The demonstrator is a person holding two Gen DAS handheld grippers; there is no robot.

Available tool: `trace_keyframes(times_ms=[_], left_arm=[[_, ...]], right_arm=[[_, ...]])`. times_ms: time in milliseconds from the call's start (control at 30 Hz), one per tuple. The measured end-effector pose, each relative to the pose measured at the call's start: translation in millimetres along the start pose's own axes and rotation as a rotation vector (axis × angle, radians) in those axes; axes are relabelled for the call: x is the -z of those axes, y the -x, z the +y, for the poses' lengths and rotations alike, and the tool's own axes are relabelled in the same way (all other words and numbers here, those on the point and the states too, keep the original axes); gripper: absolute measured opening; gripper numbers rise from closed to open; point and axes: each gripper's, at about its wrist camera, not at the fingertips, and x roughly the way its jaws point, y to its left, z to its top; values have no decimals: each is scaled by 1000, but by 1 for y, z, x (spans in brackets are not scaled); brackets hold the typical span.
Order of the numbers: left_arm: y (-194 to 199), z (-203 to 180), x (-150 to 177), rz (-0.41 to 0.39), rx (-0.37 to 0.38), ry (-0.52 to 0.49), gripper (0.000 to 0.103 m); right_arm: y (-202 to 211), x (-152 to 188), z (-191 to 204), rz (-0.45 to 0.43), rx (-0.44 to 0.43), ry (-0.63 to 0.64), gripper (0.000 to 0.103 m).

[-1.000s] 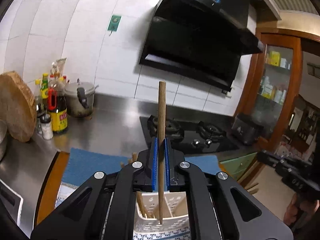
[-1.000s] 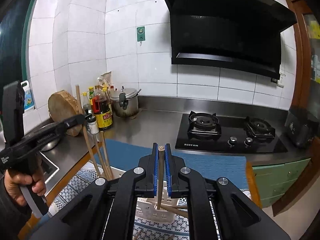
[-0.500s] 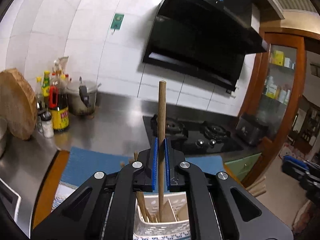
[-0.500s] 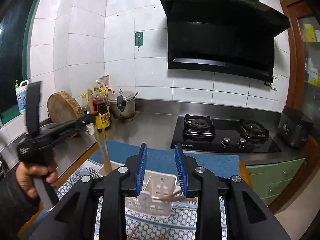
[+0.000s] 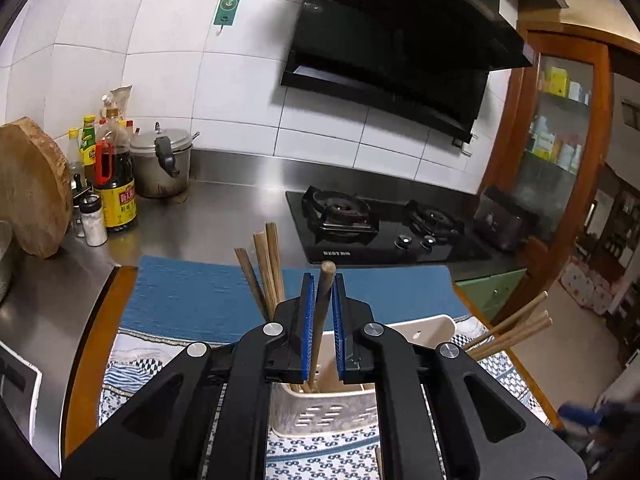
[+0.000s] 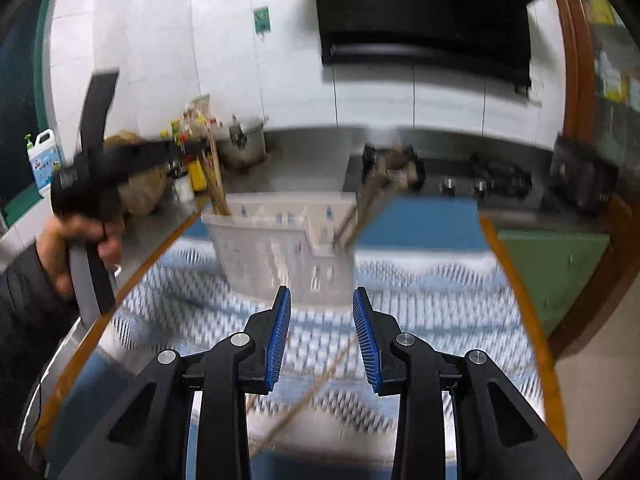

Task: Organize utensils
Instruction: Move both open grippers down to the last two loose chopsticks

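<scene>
A white slotted utensil holder [image 5: 344,408] stands on a patterned cloth; it also shows in the right wrist view [image 6: 280,248]. My left gripper [image 5: 322,320] is open just above it, jaws slightly apart around a wooden chopstick [image 5: 320,320] that leans loose, its lower end in the holder. Three chopsticks [image 5: 264,272] stand in the holder's left part, several more [image 5: 516,332] lean out to the right. My right gripper [image 6: 322,340] is open and empty, back from the holder. A loose chopstick [image 6: 308,396] lies on the cloth below it. The right view is blurred.
Blue mat [image 5: 200,292] behind the holder. Gas hob [image 5: 380,232] at the back right. Sauce bottles [image 5: 114,184], a pot [image 5: 164,164] and a round wooden board [image 5: 28,188] at the back left. The wooden counter edge [image 6: 516,280] runs along the right.
My left gripper has opened a little and the chopstick has slid down into the holder. My right gripper let its chopstick go earlier, and has pulled back and tilted down.
</scene>
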Motion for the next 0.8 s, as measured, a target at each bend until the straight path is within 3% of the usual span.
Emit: trace_keyframes(times_ms=[133, 200, 233, 500, 800], left_arm=[[15, -2, 2, -7, 1, -7, 16], [26, -3, 4, -23, -7, -11, 27], [30, -3, 4, -25, -6, -12, 28], [62, 0, 19, -24, -10, -9, 29], [80, 1, 64, 50, -10, -42, 32]], right_arm=[[-6, 32, 4, 78, -19, -34, 32], [-8, 47, 10, 114, -30, -45, 32], [-11, 58, 14, 145, -43, -58, 32], [-31, 111, 35, 291, -119, -138, 24], [-58, 128, 37, 374, -147, -254, 17]])
